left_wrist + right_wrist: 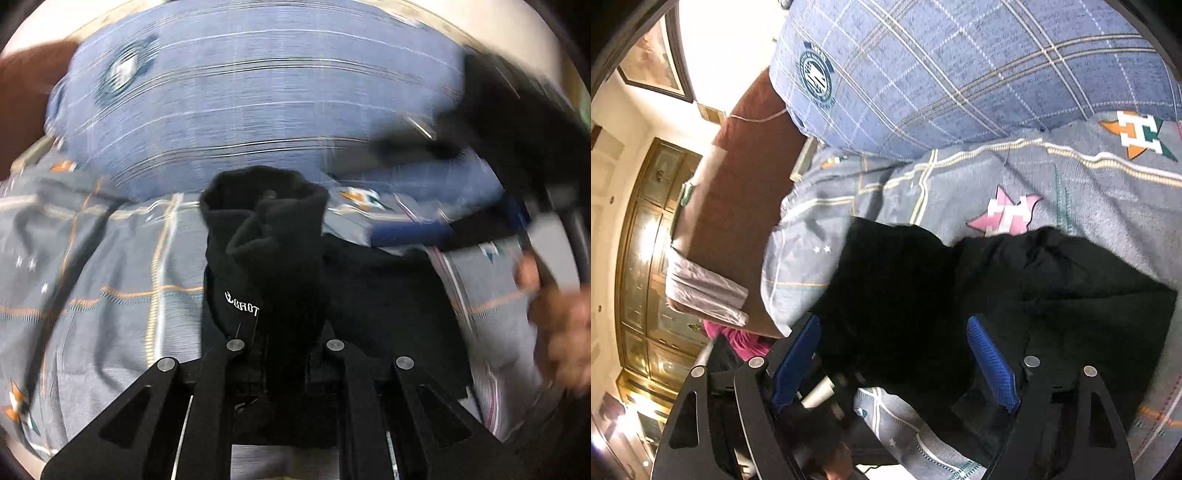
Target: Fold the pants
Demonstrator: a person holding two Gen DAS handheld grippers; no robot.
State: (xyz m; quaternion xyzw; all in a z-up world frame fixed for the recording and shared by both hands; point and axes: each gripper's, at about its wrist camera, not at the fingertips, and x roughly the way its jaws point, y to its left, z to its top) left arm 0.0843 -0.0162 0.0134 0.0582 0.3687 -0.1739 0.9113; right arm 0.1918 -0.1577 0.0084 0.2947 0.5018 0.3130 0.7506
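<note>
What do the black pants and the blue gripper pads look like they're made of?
The black pants look like soft matte fleece or thick knit: fuzzy, light-absorbing, bunching in rounded folds. The blue pads on the right gripper look like textured rubber or mesh grip material, judging by their dotted surface.

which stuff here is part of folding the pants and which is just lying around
Part of the job:
- black pants, bunched in the left gripper
- right gripper, open over the pants
- bedspread they lie on

Just lying about:
- blue plaid pillow
- pink cloth beside the bed
- framed picture
- wooden cabinet
</note>
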